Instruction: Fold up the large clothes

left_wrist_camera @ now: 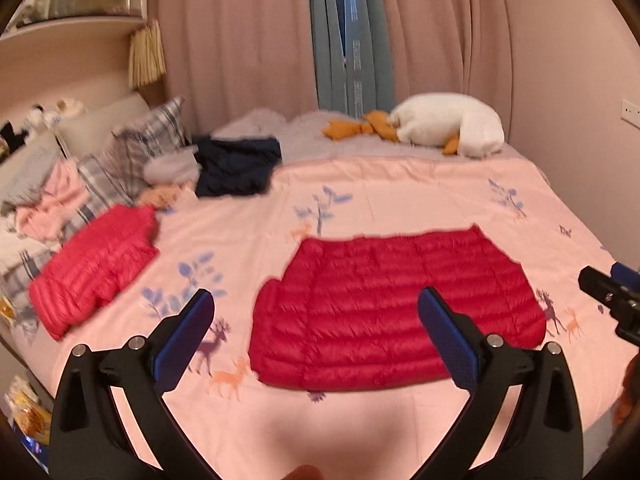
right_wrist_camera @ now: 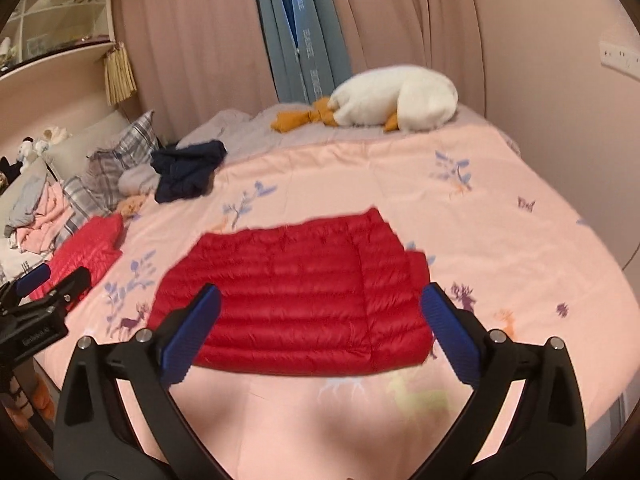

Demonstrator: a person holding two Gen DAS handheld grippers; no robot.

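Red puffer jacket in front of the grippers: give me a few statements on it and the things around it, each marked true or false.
1. The red puffer jacket lies flat on the pink bedspread. True.
2. The left gripper is clamped on the jacket. False: its jaws stand open above it, holding nothing.
3. The right gripper is open and empty. True.
4. A second red garment lies beside the plaid pillows. True.
5. The white plush goose sits on top of the jacket. False: it lies at the far end of the bed, by the curtain.
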